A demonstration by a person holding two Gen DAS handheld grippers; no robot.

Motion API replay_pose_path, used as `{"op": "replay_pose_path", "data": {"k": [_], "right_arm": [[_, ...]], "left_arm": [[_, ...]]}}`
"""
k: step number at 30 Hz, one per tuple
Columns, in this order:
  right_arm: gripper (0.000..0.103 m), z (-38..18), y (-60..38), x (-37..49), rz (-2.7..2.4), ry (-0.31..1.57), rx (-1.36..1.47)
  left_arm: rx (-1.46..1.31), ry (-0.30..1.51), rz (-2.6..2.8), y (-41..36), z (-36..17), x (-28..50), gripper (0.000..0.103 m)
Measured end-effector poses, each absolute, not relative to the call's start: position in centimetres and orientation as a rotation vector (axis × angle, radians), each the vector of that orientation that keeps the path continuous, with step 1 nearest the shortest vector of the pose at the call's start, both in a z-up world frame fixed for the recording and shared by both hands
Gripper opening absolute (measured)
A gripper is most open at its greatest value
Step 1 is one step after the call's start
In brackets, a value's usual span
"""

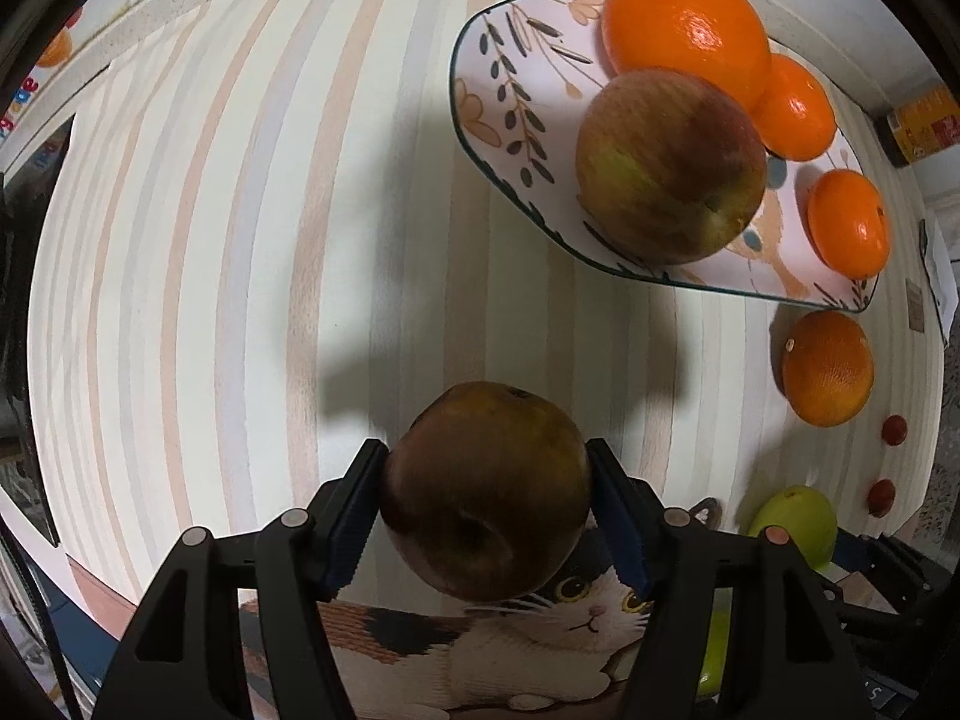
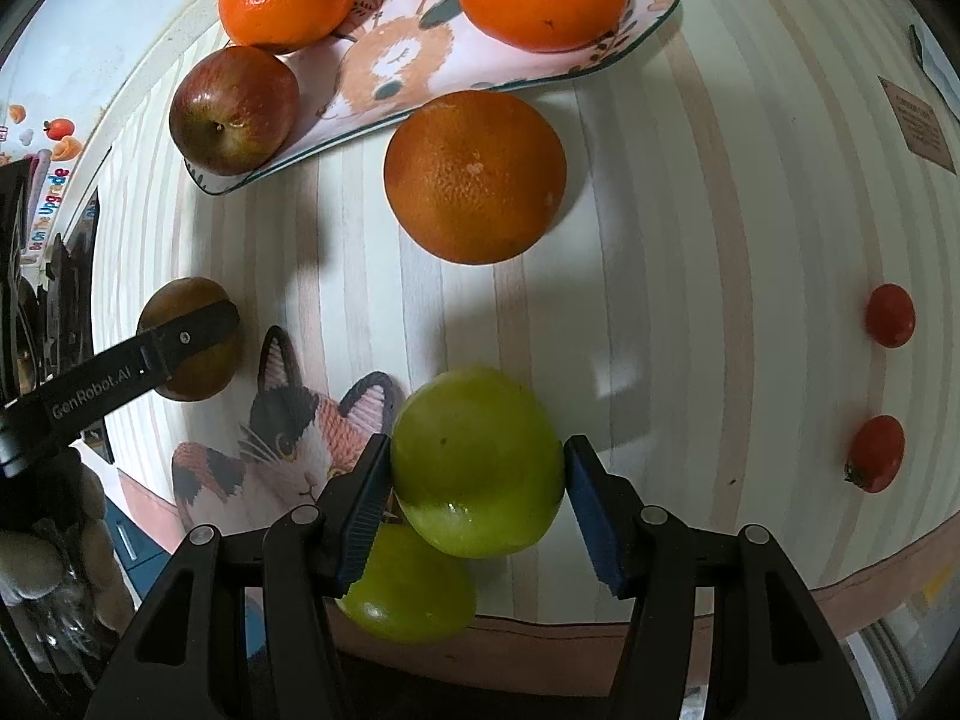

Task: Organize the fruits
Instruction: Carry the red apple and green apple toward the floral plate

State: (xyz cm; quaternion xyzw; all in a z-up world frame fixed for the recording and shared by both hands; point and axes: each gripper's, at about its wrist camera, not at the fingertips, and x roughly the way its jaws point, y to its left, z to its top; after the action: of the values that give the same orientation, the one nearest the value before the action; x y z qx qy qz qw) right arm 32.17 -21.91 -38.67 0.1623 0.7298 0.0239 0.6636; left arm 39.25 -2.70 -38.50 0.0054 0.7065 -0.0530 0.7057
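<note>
My left gripper points down at the table and is shut on a dark red-brown apple; one of its fingers crosses that apple in the right wrist view. My right gripper is shut on a green apple, with a second green fruit just below it. A floral plate at the upper right holds a red-green apple and three mandarins. One large orange lies loose on the table, just in front of the plate.
Two cherry tomatoes lie on the striped tablecloth at the right. A cat picture marks the cloth's near edge. A yellow box stands beyond the plate. A wall edge runs along the far side.
</note>
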Motion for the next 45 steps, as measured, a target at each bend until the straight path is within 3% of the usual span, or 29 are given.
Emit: {"op": "replay_pose_path", "data": {"k": [6,21,30,42,44,45], "right_arm": [[0.060,-38.3,-21.4,32.0,0.063,1.615,0.347],[0.060,-30.9,-22.7,38.8,0.095,1.406,0.414],[0.060,-32.5,-21.7,46.6,0.081,1.441,0.329],[0.060,-35.0,-22.0,49.0,0.071,1.527,0.349],[0.075,-34.7,-21.9,49.0,0.087,1.516,0.369],[0.080,-34.5,-21.9,49.0,0.089,1.513,0.371]], "left_arm": [[0.019,1.557,-0.126,-2.9,-37.7,38.6,0.063],[-0.128,1.426,-0.219,-3.7,-28.0,44.4,0.063],[-0.107,1.492,-0.145,-2.5,-30.1,51.9,0.063],[-0.049,1.612,-0.120,-4.0,-34.6,55.2,0.064],[-0.031,1.608,-0.108,-4.1,-34.6,55.2,0.064],[-0.031,1.609,-0.110,-4.0,-34.6,55.2,0.074]]}}
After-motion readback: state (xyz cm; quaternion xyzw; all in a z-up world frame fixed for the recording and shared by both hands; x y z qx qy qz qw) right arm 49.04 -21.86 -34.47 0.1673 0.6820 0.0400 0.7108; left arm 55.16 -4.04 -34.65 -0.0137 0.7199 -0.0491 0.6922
